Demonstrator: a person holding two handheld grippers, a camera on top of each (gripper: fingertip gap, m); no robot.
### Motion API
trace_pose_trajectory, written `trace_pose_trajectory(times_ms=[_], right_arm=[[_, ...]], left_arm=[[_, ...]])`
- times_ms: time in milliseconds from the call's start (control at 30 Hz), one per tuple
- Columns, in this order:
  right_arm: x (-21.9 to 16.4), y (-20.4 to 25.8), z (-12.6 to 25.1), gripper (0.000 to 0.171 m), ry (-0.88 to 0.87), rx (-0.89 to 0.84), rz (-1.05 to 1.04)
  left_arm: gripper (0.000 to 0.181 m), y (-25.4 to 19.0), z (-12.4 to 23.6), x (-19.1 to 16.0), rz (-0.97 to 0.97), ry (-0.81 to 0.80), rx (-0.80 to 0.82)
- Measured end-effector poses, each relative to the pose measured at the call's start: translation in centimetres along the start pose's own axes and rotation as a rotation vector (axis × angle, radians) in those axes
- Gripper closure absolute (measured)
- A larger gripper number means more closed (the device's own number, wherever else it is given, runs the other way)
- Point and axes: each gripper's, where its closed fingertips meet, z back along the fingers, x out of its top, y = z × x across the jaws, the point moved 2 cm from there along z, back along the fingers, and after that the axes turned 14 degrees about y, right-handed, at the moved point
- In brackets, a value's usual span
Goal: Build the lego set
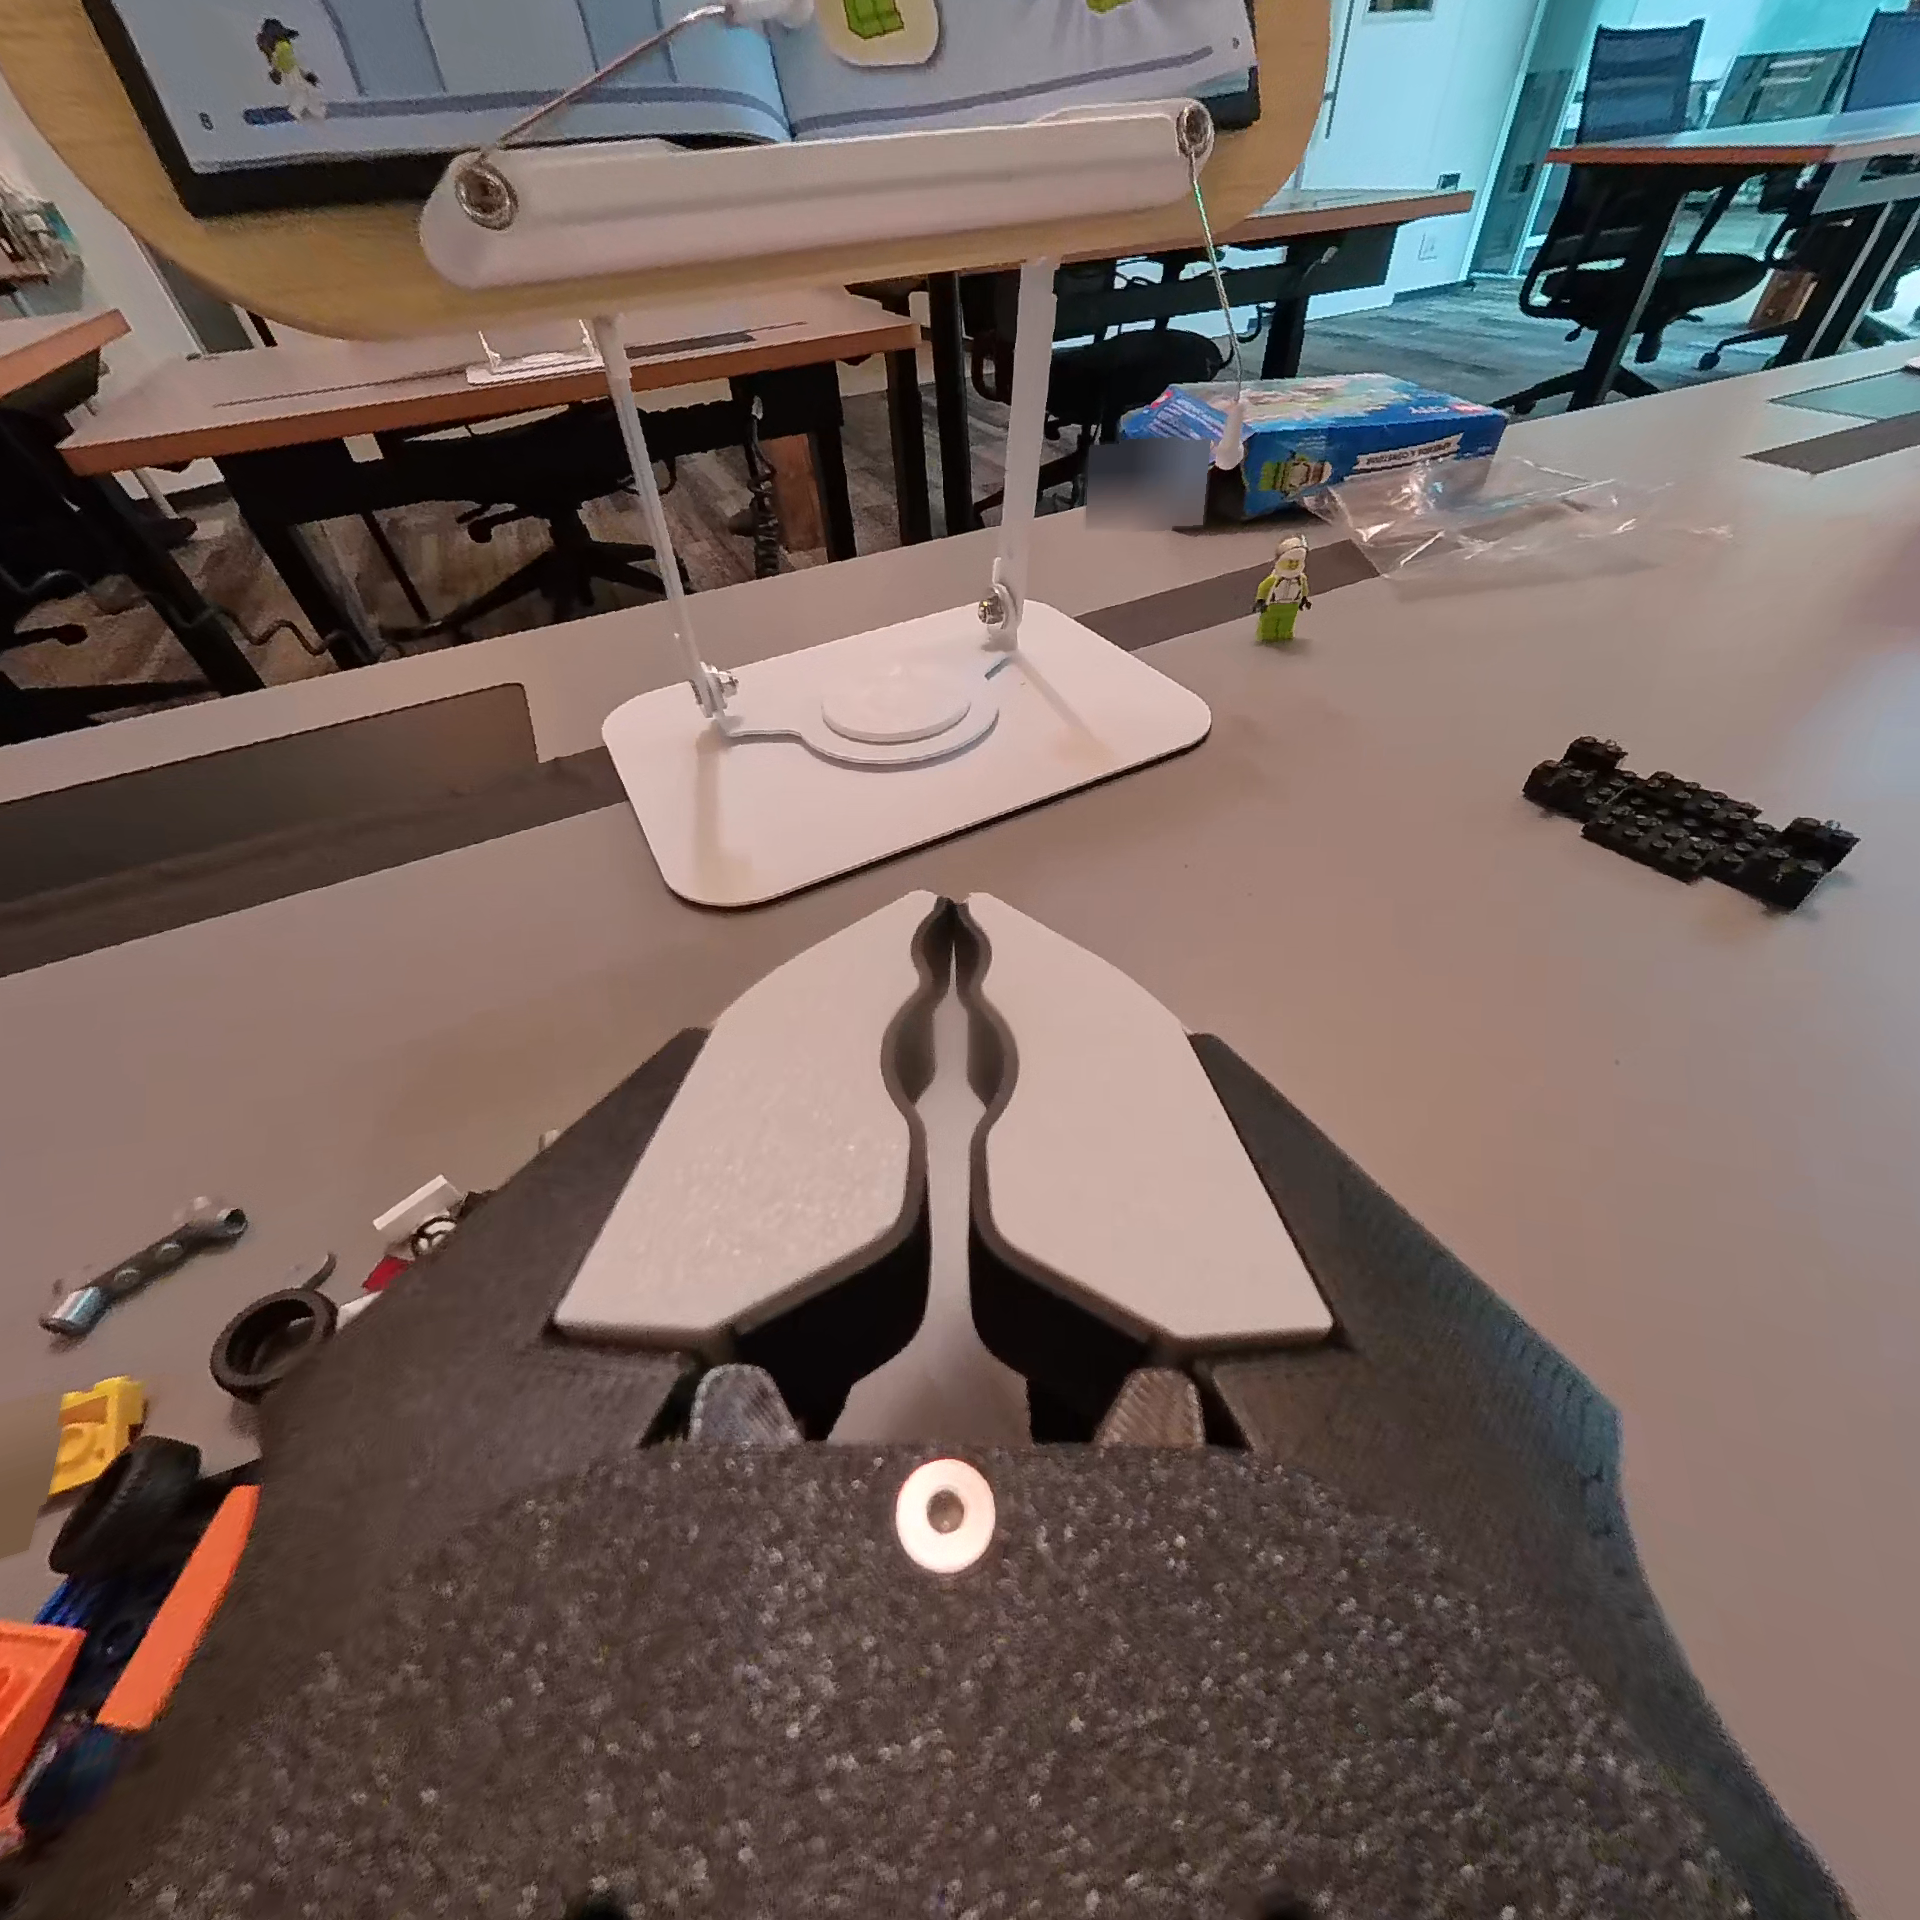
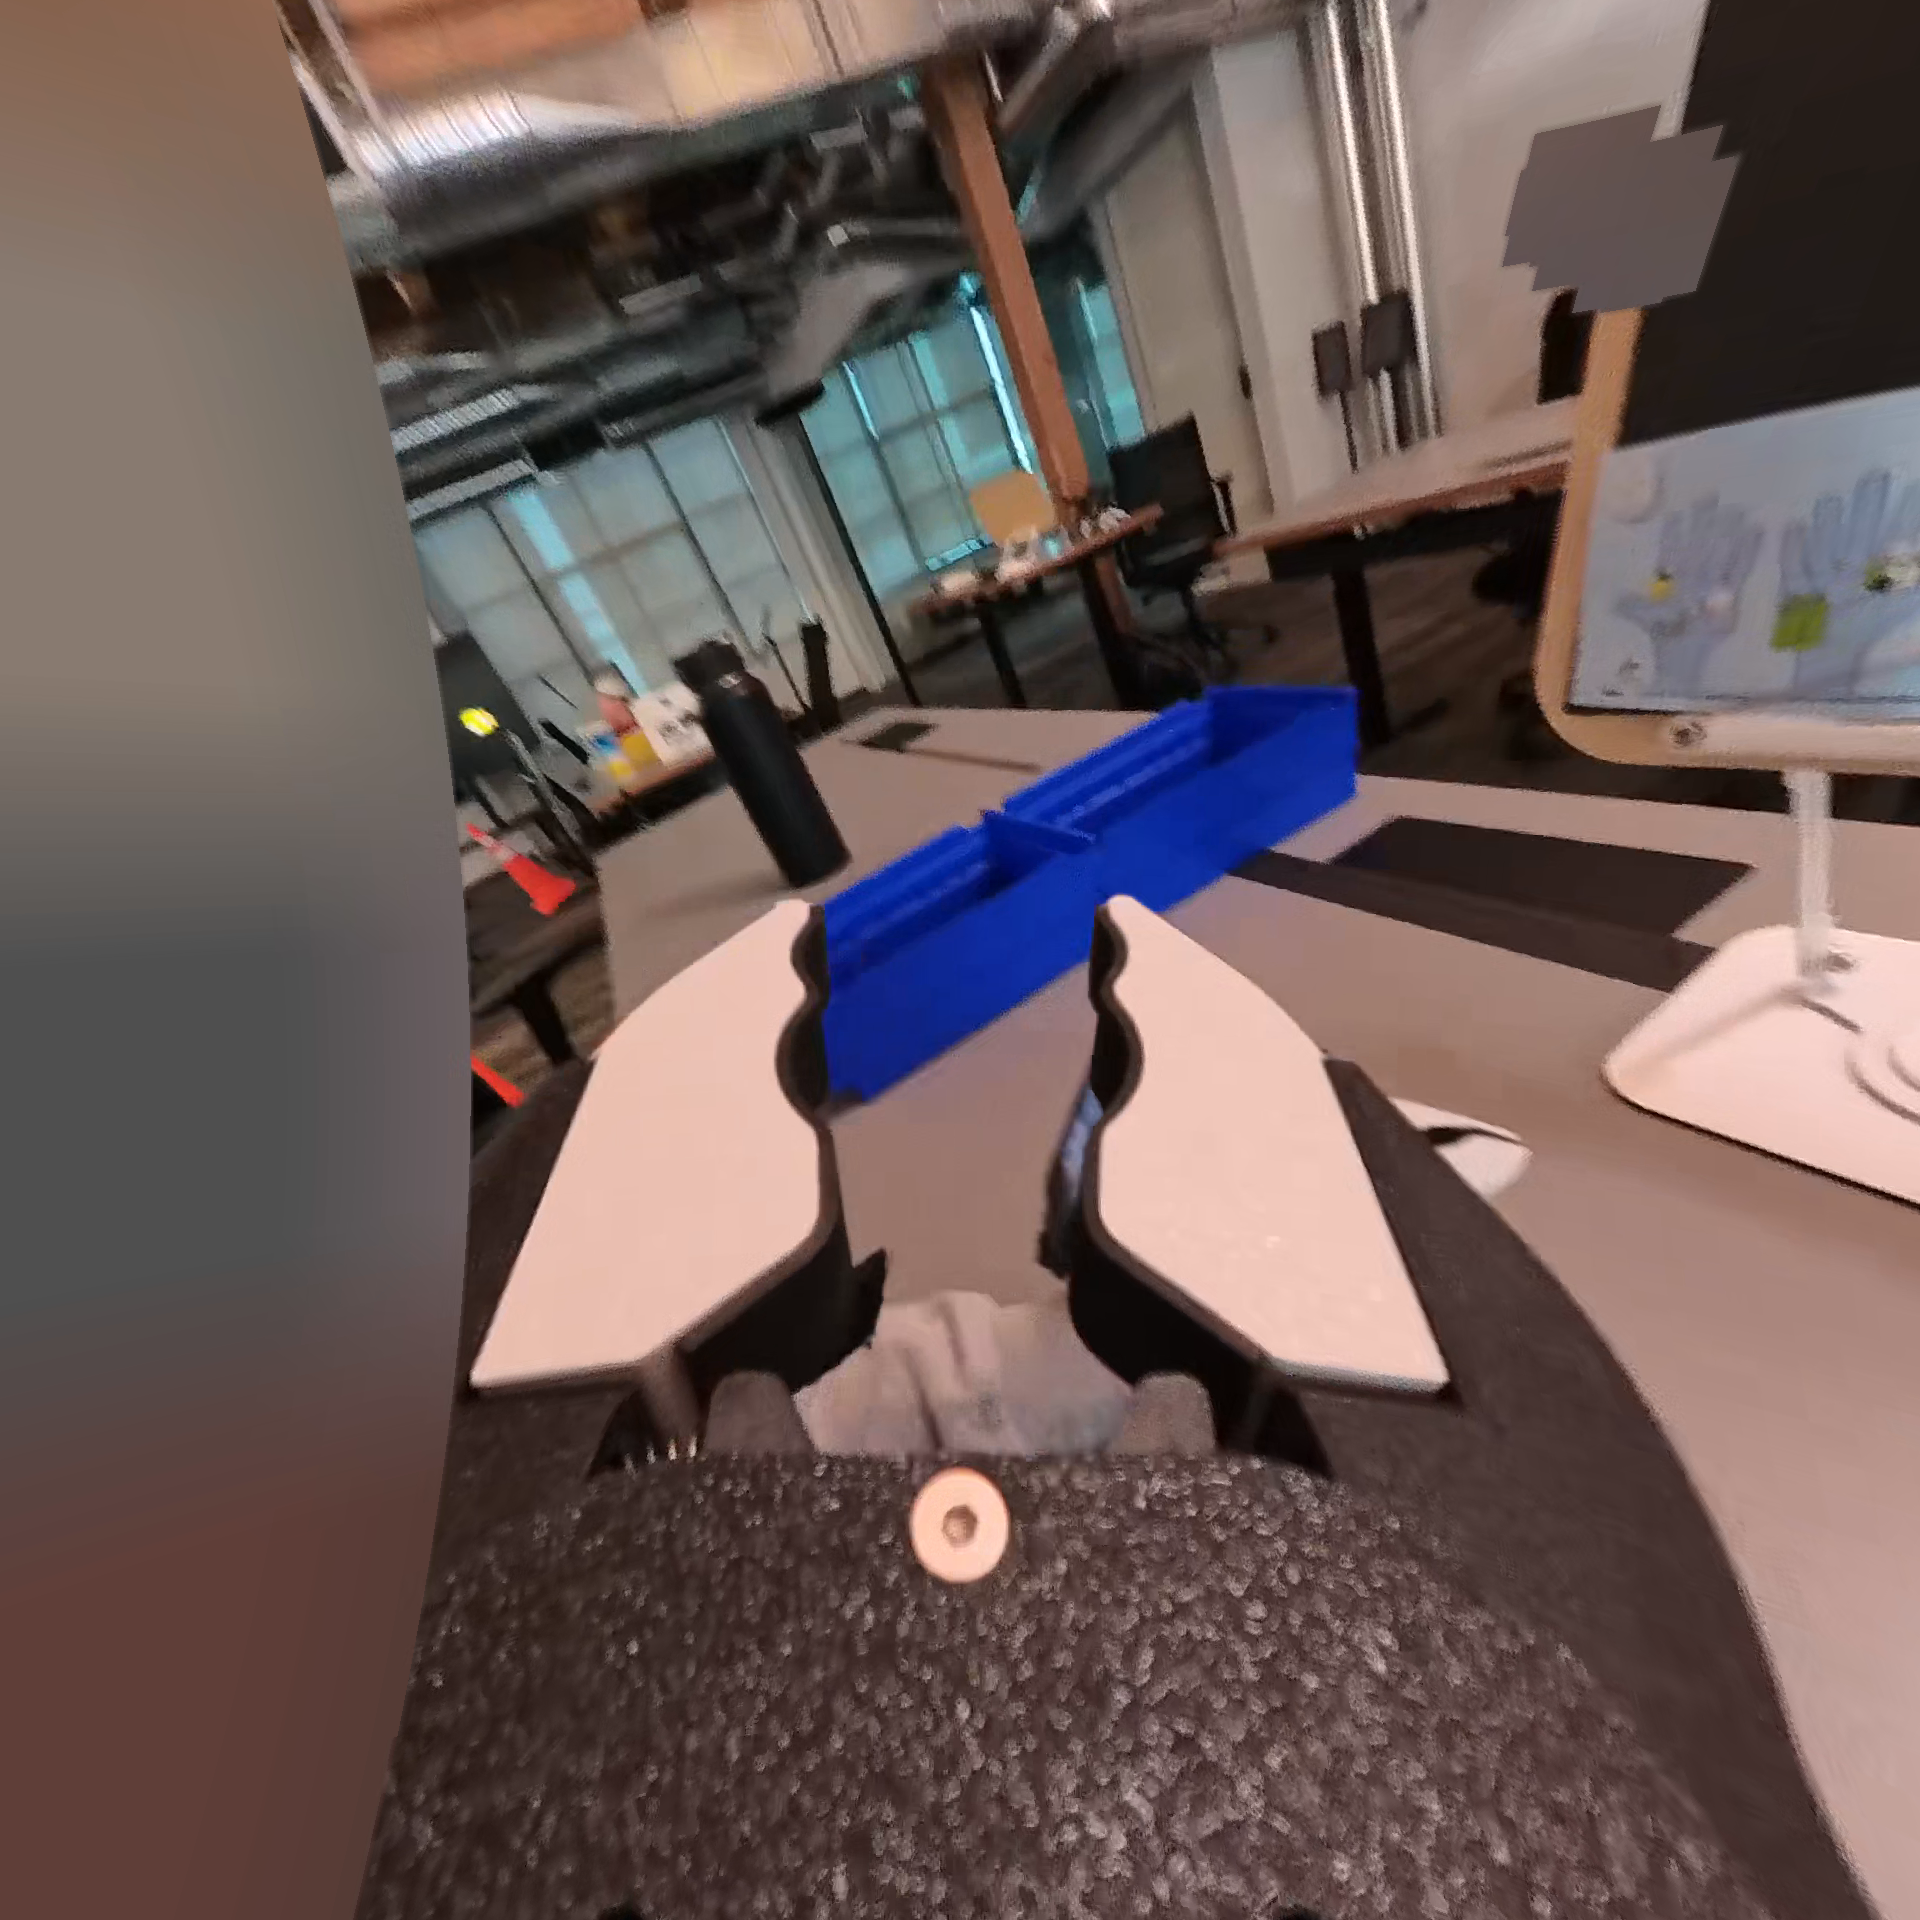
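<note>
My left gripper [image 1: 952, 914] is shut and empty, hovering over the grey table just in front of the white book stand's base [image 1: 904, 748]. A black studded chassis plate [image 1: 1688, 821] lies on the table to its right. A small minifigure [image 1: 1284, 589] with lime legs stands farther back. Loose pieces [image 1: 156, 1455] lie at the lower left: a black tyre, a yellow piece, orange bricks and a grey wrench piece. The open instruction booklet [image 1: 665, 62] rests on the stand. My right gripper [image 2: 956, 920] is open and empty, pointing at a blue divided tray [image 2: 1101, 842].
The blue set box [image 1: 1351, 436] and a clear plastic bag [image 1: 1496, 520] lie at the back right. A dark bottle [image 2: 769, 769] stands left of the blue tray. The stand [image 2: 1766, 1039] is right of my right gripper. Desks and office chairs stand beyond the table. My right fingertips sit around 30 cm from my left ones. To reach the black studded chassis plate [image 1: 1688, 821] in a straight line is about 25 cm for my left fingers, about 40 cm for my right. My left gripper is the nearer one to the small minifigure [image 1: 1284, 589]: about 30 cm, against 45 cm.
</note>
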Motion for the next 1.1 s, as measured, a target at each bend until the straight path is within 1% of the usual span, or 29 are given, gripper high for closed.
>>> trace_pose_trajectory(times_ms=[133,200,300,367,433,567,633,733,800,833,933,1000,1100], right_arm=[[1.0,1.7,1.1,0.119,-0.063,0.040,0.000],[0.8,1.7,1.0,0.123,-0.067,0.026,-0.003],[-0.1,1.7,0.2,0.116,-0.034,0.066,-0.016],[-0.8,0.6,-0.4,0.111,-0.021,0.031,0.020],[-1.5,-2.5,-0.9,0.115,-0.008,-0.054,0.068],[-3.5,-11.7,-1.4,0.125,0.046,-0.347,0.259],[-4.6,-16.0,-1.0,0.127,0.066,-0.477,0.318],[-6.4,-21.5,0.1,0.134,0.110,-0.622,0.373],[-7.2,-24.6,1.1,0.142,0.139,-0.691,0.371],[-7.5,-26.0,1.7,0.144,0.158,-0.716,0.351],[-7.9,-29.2,3.7,0.155,0.185,-0.753,0.267],[-7.9,-30.6,5.1,0.171,0.188,-0.764,0.223],[-7.9,-32.2,7.1,0.171,0.179,-0.795,0.164]], left_arm=[[0.181,-0.1,-0.1,0.1,0.024,-0.002,-0.019],[0.181,-0.1,-0.1,0.2,0.030,-0.006,-0.025],[0.181,0.0,-0.1,0.2,0.035,-0.006,-0.025],[0.181,0.1,-0.1,0.2,0.035,-0.006,-0.018],[0.181,0.4,-0.1,0.1,0.039,-0.005,-0.009],[0.181,0.7,0.4,0.4,0.058,-0.009,-0.023],[0.181,0.6,0.6,0.5,0.065,-0.012,-0.042],[0.181,0.0,0.7,0.5,0.055,-0.005,-0.064],[0.181,-0.2,0.6,0.5,0.006,0.003,-0.041],[0.180,-0.3,0.6,0.5,-0.018,0.007,-0.032],[0.177,-0.3,1.0,0.9,-0.039,-0.004,-0.028],[0.174,0.0,1.4,1.2,-0.037,-0.018,-0.030],[0.171,0.6,1.6,1.4,-0.022,-0.030,-0.028]])
